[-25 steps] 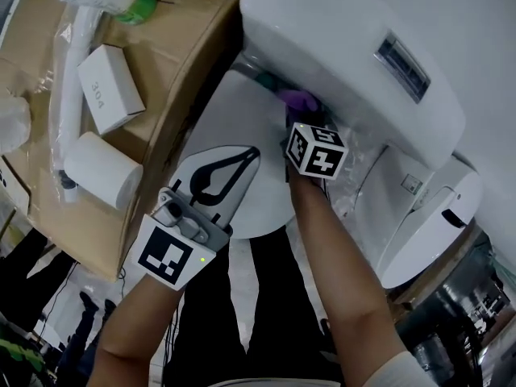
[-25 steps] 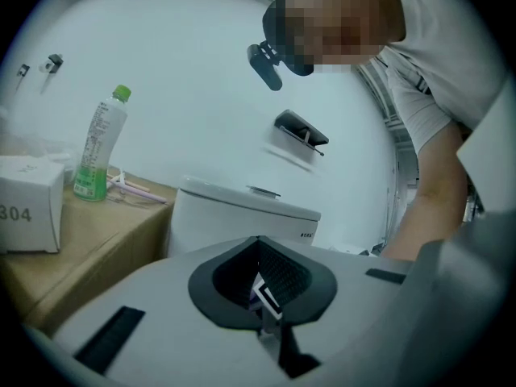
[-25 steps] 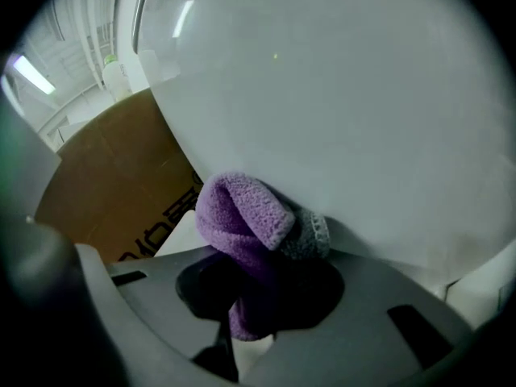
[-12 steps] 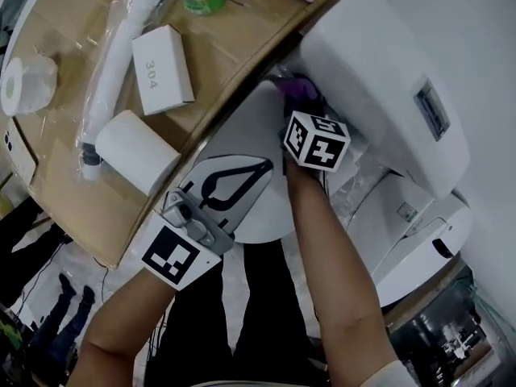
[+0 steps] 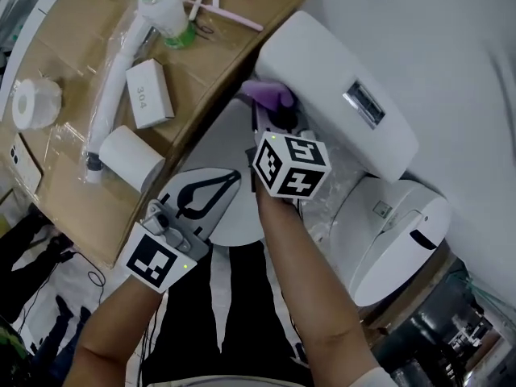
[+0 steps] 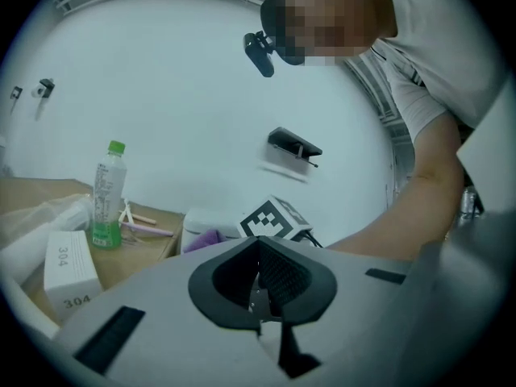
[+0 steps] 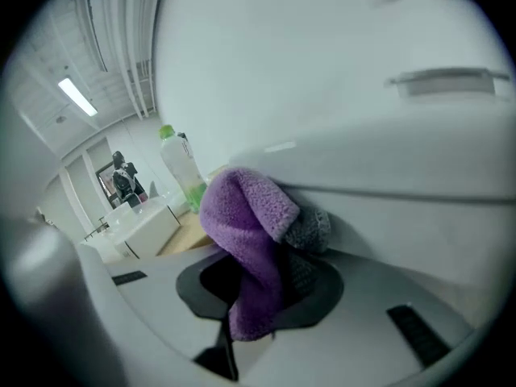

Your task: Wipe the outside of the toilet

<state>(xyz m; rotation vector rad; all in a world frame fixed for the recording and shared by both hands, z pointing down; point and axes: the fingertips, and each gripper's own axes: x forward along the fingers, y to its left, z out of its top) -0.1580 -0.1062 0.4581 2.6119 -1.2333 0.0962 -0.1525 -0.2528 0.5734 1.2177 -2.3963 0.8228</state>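
Toilet (image 5: 347, 79): white, at the upper right of the head view, beside a cardboard-covered surface (image 5: 64, 176).

Right gripper (image 5: 276, 119): jaws clamped on a purple cloth (image 7: 246, 232), with grey fabric showing behind the purple fold. The cloth is pressed against the toilet's outside, in the crease under an overhanging white part. Whether that part is the lid or the tank is not certain from these angles. Seen from the head view, the cloth sits at the toilet's left edge, just beside the cardboard.

Left gripper (image 5: 226, 182): jaws together with nothing between them. It is held low over a round white surface (image 5: 226, 135), apart from the cloth.

On the cardboard: green-capped bottle (image 5: 161, 10), box marked 304 (image 5: 147, 93), paper roll (image 5: 129, 156), pink sticks (image 5: 234, 2).
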